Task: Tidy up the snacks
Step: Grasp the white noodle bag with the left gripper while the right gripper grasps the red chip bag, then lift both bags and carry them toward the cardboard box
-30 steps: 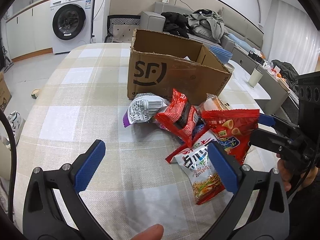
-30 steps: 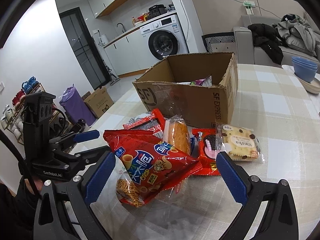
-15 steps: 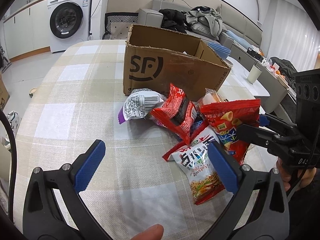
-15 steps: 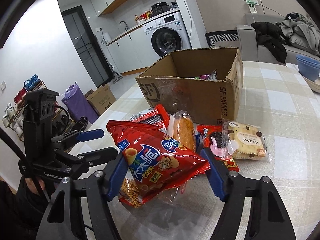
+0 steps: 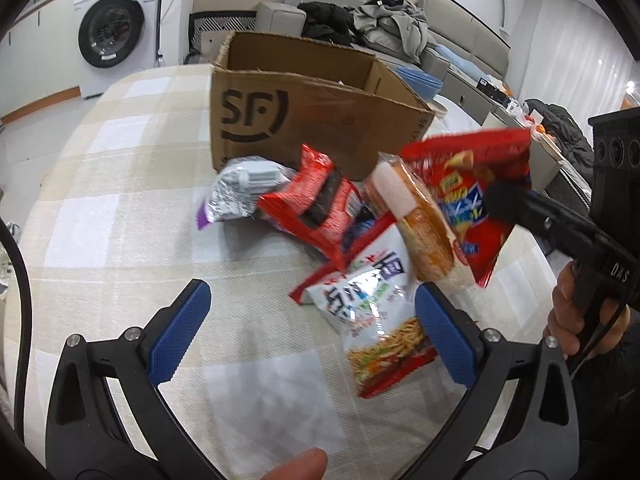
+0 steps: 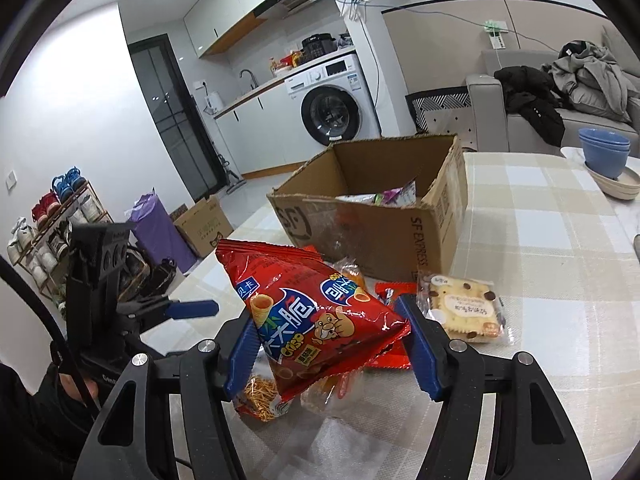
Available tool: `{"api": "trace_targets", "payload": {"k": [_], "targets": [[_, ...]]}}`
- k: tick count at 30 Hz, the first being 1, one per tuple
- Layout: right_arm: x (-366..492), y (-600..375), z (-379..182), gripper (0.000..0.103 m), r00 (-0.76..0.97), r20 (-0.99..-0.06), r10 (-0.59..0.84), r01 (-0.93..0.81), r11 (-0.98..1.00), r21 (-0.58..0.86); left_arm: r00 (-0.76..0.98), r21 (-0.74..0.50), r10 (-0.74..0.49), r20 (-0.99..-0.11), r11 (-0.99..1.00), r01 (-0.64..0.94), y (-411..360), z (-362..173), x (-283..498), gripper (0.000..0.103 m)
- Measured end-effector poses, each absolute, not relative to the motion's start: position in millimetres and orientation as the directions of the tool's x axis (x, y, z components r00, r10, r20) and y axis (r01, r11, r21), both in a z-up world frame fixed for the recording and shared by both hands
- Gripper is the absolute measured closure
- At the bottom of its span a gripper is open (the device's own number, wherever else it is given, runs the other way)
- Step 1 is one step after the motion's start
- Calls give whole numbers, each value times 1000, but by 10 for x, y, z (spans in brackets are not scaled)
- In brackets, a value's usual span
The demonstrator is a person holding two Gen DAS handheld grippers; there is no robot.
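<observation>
Right gripper (image 6: 330, 340) closing on red chip bag (image 6: 316, 316), blue pads pressing bag's sides, bag lifted off table (image 6: 560, 248) in front of cardboard box (image 6: 384, 236). Clear-wrapped orange snack (image 5: 420, 220) hanging against bag. Left gripper (image 5: 308, 328) jaws wide, nothing between, low over table. Noodle snack bag (image 5: 376, 320), red wrapper (image 5: 316, 208), silver packet (image 5: 240, 192), cracker pack (image 6: 460, 308) lying beside box

"SF EXPRESS" on cardboard box (image 6: 380, 236)
</observation>
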State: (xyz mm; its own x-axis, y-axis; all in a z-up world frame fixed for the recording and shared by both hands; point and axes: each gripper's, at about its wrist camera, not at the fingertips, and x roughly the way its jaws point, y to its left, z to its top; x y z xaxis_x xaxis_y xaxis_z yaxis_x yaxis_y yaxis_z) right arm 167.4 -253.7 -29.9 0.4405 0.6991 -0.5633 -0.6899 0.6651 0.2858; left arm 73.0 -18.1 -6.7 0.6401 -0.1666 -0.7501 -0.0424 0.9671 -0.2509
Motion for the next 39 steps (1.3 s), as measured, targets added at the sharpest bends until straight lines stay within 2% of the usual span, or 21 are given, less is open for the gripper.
{"api": "trace_targets", "payload": {"k": [10,13,16,21,25,26,31,39], "targets": [[1672,-2640,-190,37,475,-525,706,-685,672,283,568,-382,-280,-774,922,-67,-360,-208,936,2],[1667,-2661,-178,37,480,-524,704,-683,674,282,534,-421,-321,-782,904,-74,-386,-283,1009,16],[1661,-2674,-174,37,482,-522,704,-681,676,283,523,-459,-364,-771,886,-61,-416,-333,1016,24],[1673,-2692,-176,37,484,-522,703,-677,678,286,515,-446,-361,-778,894,-46,-495,-337,1042,32],[1677,-2689,-174,37,486,-522,701,-675,681,286,517,-444,-363,-775,895,-39,-519,-323,948,53],[1674,-2690,-168,37,487,-520,701,-675,680,286,518,-440,-361,-776,897,-34,-526,-319,935,55],[1668,-2705,-161,37,492,-515,702,-675,681,284,532,-409,-341,-775,912,-11,-566,-232,876,61],[1673,-2722,-158,37,498,-505,705,-675,681,284,556,-407,-336,-761,913,-6,-456,-166,731,62]]}}
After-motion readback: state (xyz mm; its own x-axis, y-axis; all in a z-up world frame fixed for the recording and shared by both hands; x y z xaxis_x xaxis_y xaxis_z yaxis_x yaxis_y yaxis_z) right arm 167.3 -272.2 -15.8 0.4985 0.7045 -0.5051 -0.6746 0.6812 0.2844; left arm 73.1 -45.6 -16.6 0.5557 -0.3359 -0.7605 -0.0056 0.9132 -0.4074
